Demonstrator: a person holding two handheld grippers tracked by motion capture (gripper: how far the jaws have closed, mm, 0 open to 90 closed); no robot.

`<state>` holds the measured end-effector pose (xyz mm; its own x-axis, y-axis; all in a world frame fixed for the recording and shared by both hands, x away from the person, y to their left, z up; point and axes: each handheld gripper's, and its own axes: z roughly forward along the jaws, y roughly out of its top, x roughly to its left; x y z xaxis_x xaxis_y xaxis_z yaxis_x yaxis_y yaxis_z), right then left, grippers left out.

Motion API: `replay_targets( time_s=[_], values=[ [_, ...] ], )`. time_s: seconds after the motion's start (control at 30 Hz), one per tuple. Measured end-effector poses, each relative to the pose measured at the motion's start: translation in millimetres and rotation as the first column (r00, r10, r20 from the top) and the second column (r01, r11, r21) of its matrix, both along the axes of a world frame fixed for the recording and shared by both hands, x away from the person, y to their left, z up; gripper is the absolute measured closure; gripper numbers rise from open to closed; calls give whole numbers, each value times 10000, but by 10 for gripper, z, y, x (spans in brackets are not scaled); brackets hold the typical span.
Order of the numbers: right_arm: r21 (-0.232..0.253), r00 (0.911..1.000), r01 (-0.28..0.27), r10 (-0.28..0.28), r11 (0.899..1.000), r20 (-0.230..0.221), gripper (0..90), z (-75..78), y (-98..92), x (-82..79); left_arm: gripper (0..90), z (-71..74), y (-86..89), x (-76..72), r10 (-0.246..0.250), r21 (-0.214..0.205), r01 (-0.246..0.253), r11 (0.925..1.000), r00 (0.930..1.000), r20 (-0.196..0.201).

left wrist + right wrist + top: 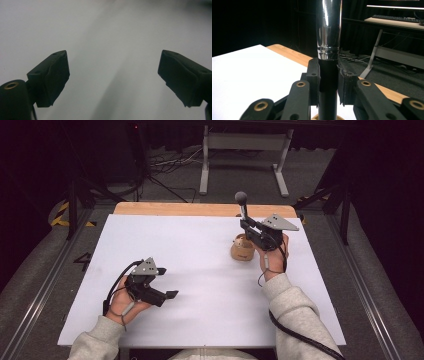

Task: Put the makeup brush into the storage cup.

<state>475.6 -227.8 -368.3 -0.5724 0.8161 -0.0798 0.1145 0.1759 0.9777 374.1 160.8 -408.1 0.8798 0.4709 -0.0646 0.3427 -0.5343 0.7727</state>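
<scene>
Right gripper (248, 227): you hold it near the table's far right corner, jaws pointing away from you toward the far edge. The jaws are closed tight on the black handle of the brush.
Brush (242, 205): it is a makeup-type brush with a rounded dark head, a chrome ferrule and a black handle. It stands close to upright, head uppermost, clamped at the handle just below the ferrule. In the right gripper view (328, 82) the chrome ferrule (329, 27) rises straight out of the pads.
Holder (243, 248): a small tan wooden cup, standing on the white surface near the far right part of the table, directly beneath the gripped brush. Its rim shows at the bottom edge of the right gripper view, around the lower end of the handle. Whether the handle end touches the cup you cannot tell.
Left gripper (167, 295): you rest it low over the near left part of the table, well apart from the cup. Its jaws stand wide apart with nothing between them, as the left gripper view (112, 77) confirms.
Table (190, 270): a white sheet covers it, and a strip of bare wood shows along the far edge.
</scene>
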Motion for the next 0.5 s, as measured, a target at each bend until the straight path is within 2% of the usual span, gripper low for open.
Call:
replay_targets(
  time_s=[0.13, 0.5],
  values=[
    [154, 9999, 81, -80, 9998, -89, 743, -61, -28, 34, 109, -10, 1, 14, 18, 66, -17, 10000, 10000, -84],
    [190, 9987, 355, -348, 9992, -373, 743, -212, -77, 80, 110, -19, 13, 23, 65, 62, -64, 10000, 9998, -176]
  ],
)
